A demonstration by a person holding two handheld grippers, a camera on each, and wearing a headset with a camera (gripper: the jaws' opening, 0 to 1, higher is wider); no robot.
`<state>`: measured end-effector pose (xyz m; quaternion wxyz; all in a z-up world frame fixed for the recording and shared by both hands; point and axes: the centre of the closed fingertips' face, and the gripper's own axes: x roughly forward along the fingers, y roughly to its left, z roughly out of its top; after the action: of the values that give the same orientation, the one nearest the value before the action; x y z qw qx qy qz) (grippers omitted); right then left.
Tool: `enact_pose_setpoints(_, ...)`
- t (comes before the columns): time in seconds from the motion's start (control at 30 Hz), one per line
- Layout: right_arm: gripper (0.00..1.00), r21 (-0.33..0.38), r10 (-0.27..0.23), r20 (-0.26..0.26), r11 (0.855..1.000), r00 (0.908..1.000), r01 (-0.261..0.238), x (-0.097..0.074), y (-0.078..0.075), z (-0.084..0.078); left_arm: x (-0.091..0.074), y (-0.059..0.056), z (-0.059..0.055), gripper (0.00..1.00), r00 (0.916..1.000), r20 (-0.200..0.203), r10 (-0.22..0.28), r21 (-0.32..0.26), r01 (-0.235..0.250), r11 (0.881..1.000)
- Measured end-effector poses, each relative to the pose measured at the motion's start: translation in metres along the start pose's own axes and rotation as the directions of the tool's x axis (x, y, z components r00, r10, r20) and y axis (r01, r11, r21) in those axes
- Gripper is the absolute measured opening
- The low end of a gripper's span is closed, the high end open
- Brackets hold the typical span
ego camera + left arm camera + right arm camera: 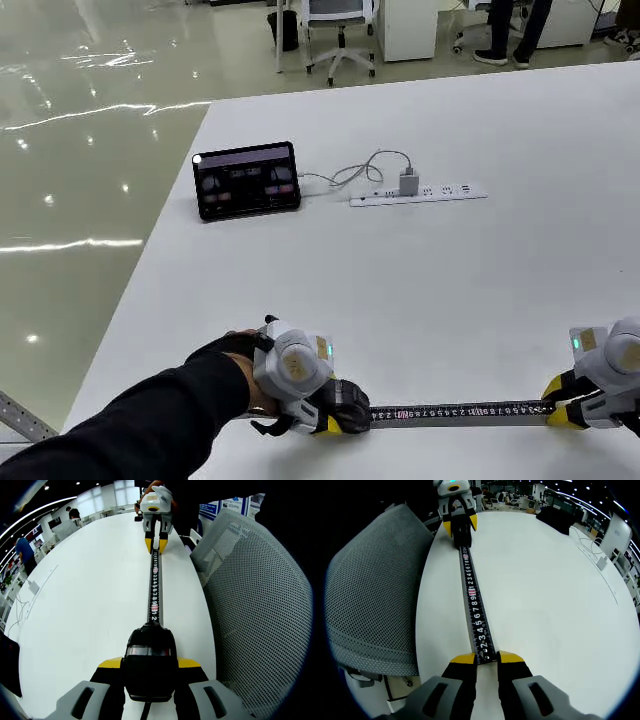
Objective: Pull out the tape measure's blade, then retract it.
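Left jaws: my left gripper (150, 663) clamped the black tape measure (150, 672) near the table edge.
Right jaws: my right gripper (487, 658) pinched the blade (472, 600) by its tip.
Blade: lay drawn out flat between both grippers on the white table (450, 290).

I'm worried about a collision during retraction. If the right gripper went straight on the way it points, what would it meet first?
Following the extended black measuring blade it pinches, the right gripper would probably first meet the black tape measure case clamped in the left gripper.
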<state>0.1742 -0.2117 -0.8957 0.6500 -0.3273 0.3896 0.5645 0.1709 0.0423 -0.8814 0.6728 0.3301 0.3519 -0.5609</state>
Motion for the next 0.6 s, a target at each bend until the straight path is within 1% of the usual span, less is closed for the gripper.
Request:
enact_pose_setpoints(0.1, 0.11, -0.027, 0.000, 0.000, 1.000, 1.0000, 0.000, -0.0002, 0.0005, 0.0000, 0.0000, -0.0001, 0.0003, 0.34, 1.0000, 0.004, -0.001, 0.000, 0.001, 1.000)
enact_pose_setpoints(0.3, 0.12, -0.026, 0.007, -0.011, 1.000, 0.9999, -0.007, -0.0001, 0.0000, 0.0000, 0.0001, 0.0001, 0.0009, 0.34, 0.9999, 0.011, -0.011, 0.000, 0.010, 1.000)
enact_pose_setpoints(0.43, 0.12, -0.046, 0.011, -0.027, 0.999, 0.9996, -0.013, 0.0001, 0.0002, -0.0002, 0.0000, -0.0003, 0.0013, 0.34, 0.9999, 0.014, -0.010, 0.006, 0.010, 1.000)
enact_pose_setpoints(0.57, 0.12, -0.075, 0.019, -0.061, 0.997, 0.9980, -0.024, 0.0009, 0.0010, 0.0001, -0.0003, -0.0002, 0.0017, 0.34, 0.9997, 0.023, -0.005, 0.011, 0.005, 1.000)
enact_pose_setpoints(0.6, 0.12, -0.103, 0.018, -0.076, 0.994, 0.9969, -0.026, 0.0012, 0.0010, 0.0000, -0.0002, -0.0002, 0.0017, 0.34, 0.9998, 0.018, -0.004, 0.016, 0.003, 1.000)
